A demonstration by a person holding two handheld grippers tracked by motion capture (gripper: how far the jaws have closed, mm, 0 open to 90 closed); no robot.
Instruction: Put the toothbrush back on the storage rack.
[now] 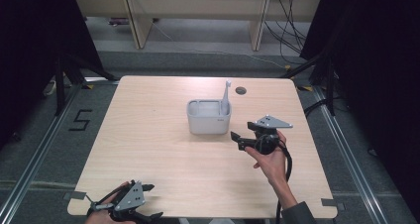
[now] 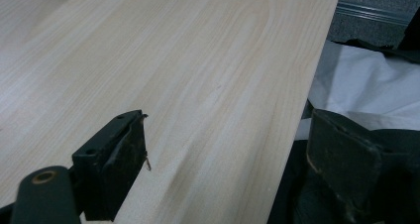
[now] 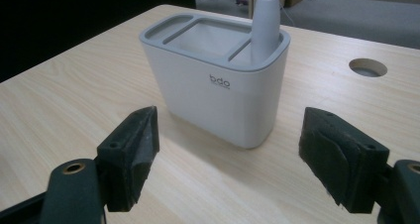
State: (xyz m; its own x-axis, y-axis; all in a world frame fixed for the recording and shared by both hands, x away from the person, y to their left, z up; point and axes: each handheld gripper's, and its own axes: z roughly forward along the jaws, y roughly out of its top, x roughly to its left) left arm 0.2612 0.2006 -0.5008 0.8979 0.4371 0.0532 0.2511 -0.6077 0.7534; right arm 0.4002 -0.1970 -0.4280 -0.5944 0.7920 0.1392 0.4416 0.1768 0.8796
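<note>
Toothbrush (image 3: pixel 266 21) head cut off in right gripper view, whole in high view, standing in the end slot of the white holder (image 1: pixel 208 117) mid-table (image 1: pixel 148 149); right gripper (image 1: pixel 236 137) wide, empty, just beside holder; left gripper (image 1: pixel 148 201) wide, empty, at near table edge.

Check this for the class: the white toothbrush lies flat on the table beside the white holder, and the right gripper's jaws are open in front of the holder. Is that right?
Not quite. The toothbrush stands upright in the end compartment of the holder, as the right gripper view shows. The right gripper does have its jaws open in front of the holder.
</note>
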